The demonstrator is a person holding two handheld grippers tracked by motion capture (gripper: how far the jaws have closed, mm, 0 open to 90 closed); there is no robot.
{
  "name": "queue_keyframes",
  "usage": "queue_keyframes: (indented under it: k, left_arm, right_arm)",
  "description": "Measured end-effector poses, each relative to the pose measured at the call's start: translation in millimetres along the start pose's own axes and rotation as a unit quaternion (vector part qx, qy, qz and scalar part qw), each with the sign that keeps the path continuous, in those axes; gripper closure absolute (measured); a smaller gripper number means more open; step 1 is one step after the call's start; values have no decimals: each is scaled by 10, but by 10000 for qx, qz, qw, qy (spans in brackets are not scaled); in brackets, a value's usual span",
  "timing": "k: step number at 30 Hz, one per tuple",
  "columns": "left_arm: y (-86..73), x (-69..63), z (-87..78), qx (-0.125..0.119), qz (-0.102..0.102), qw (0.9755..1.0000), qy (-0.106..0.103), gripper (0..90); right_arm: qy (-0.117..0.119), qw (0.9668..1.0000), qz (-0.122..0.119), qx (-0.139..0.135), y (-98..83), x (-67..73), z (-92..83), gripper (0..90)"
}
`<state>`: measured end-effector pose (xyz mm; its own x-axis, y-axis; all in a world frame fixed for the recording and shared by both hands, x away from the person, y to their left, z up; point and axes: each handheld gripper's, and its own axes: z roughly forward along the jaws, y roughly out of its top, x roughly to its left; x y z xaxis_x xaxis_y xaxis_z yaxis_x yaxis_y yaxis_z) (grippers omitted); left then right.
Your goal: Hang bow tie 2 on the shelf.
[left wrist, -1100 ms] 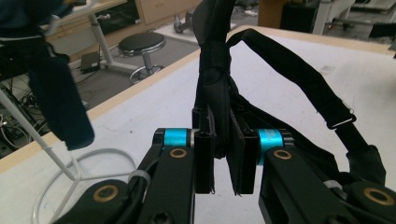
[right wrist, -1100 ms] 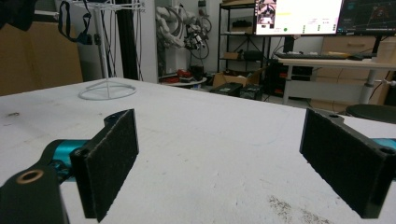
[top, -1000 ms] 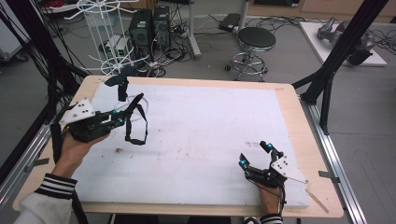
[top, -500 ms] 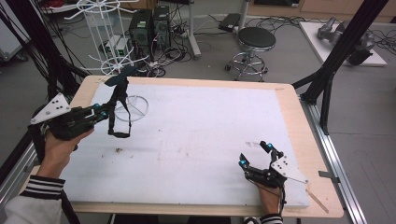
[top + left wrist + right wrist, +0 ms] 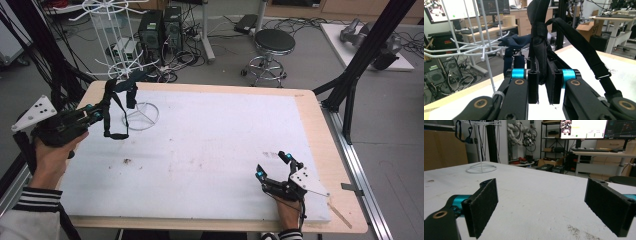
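A black strap (image 5: 114,116) is pinched between the closed left gripper (image 5: 98,114) beside the white wire rack (image 5: 120,60), at far left.

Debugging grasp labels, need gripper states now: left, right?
Left gripper: shut on the black strap, lifted beside the white wire rack.
Right gripper: open, holding nothing, low over the white table.
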<state>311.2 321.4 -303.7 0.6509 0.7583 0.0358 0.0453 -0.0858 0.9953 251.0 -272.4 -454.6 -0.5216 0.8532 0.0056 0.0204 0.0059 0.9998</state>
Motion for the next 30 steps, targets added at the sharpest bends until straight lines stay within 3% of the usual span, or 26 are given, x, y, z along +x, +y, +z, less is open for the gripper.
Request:
queue_keyframes:
  k: [8, 18, 30]
  left_arm:
    - [29, 110, -43, -3, -38, 9996, 264, 815]
    - [18, 352, -18, 90, -209, 9976, 648, 815]
    - [-62, 467, 76, 242, -256, 9947, 968, 815]
  right_arm:
    - [-6, 10000, -10, 7, 0, 0, 0, 110]
    - [-13, 10000, 37, 9, 0, 4, -1, 110]
    - [-19, 10000, 18, -7, 0, -1, 1, 110]
